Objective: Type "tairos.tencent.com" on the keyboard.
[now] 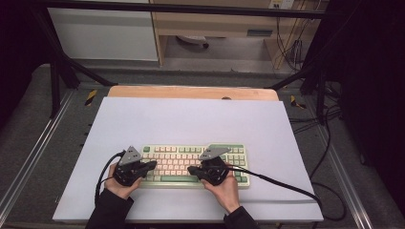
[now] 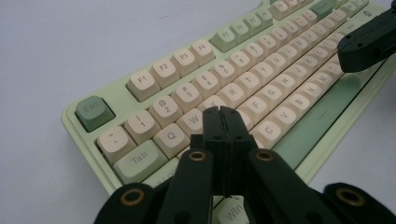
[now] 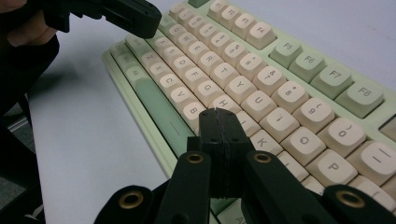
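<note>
Two hands come in from the near edge of the table, each one holding a black gripper over the same keyboard (image 1: pixel 196 166). The left hand (image 1: pixel 119 187) holds the left gripper (image 1: pixel 152 164), and its jaws point to the right, across the left part of the keys. In the left gripper view, these jaws are pressed flat together with nothing between them, and their tip hangs above the letter keys close to W and E; I cannot tell if it touches a key. The right hand (image 1: pixel 224 188) holds the right gripper (image 1: pixel 191 170), which points to the left, so the two tips face each other over the middle of the keyboard, near but apart. In the right gripper view, its jaws are also closed tight and empty, with the tip over the keys around H and J, just behind the long green space bar (image 3: pixel 161 109). Each gripper carries a grey plate on top, and a black cable (image 1: pixel 282 183) trails from the right one across the table to the right side.

The keyboard is pale green with cream keys and some green ones. It lies flat on the white table cover (image 1: pixel 191 119), in the near half, a little right of the middle. Behind the cover, a strip of wooden table edge (image 1: pixel 191 92) is visible.
</note>
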`<act>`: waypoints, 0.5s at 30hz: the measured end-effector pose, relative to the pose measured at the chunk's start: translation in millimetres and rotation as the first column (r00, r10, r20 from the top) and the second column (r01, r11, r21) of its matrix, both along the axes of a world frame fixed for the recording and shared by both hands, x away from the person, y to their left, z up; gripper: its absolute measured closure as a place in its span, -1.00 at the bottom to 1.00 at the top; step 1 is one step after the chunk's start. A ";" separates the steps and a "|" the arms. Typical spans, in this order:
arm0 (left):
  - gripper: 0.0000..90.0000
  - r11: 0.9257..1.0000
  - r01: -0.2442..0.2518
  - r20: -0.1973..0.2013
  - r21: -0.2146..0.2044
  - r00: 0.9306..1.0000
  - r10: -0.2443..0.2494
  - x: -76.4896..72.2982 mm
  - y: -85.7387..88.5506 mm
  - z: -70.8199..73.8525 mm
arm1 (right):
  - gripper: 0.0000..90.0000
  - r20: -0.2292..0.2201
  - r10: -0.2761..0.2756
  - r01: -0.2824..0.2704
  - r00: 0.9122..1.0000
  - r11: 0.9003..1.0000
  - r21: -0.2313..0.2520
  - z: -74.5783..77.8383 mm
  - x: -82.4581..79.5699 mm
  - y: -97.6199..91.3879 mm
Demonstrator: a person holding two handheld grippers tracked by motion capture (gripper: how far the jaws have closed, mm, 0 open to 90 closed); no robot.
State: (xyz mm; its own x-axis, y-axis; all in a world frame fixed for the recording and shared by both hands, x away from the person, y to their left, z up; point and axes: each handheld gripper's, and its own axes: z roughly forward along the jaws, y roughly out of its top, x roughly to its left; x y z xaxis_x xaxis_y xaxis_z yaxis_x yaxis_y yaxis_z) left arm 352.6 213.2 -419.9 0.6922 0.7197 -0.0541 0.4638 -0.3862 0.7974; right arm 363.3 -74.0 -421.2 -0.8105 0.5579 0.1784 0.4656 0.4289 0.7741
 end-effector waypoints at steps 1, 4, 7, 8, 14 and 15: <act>1.00 1.000 0.001 0.000 0.001 1.000 -0.001 0.1 0.0 -0.1 | 1.00 -0.002 0.000 0.000 1.000 1.000 -0.001 -0.6 0.3 0.6; 1.00 1.000 0.002 0.000 0.002 1.000 -0.002 0.2 -0.5 -0.4 | 1.00 -0.004 -0.004 0.004 1.000 1.000 0.001 -1.7 1.1 2.3; 1.00 1.000 0.001 0.000 0.002 1.000 -0.001 0.4 -0.5 -0.5 | 1.00 -0.006 -0.002 0.002 1.000 1.000 0.001 -2.4 1.9 5.0; 1.00 1.000 0.001 -0.001 0.002 1.000 -0.001 0.5 -0.3 -0.6 | 1.00 -0.005 -0.001 0.001 1.000 1.000 0.000 -2.9 2.2 6.2; 1.00 1.000 0.000 -0.002 0.003 1.000 0.000 0.6 -0.8 -1.4 | 1.00 -0.009 0.004 -0.004 1.000 1.000 -0.004 -6.7 4.0 11.8; 1.00 1.000 0.001 -0.001 0.004 1.000 -0.001 0.6 -1.0 -1.5 | 1.00 -0.010 0.003 -0.004 1.000 1.000 -0.004 -7.5 4.3 12.2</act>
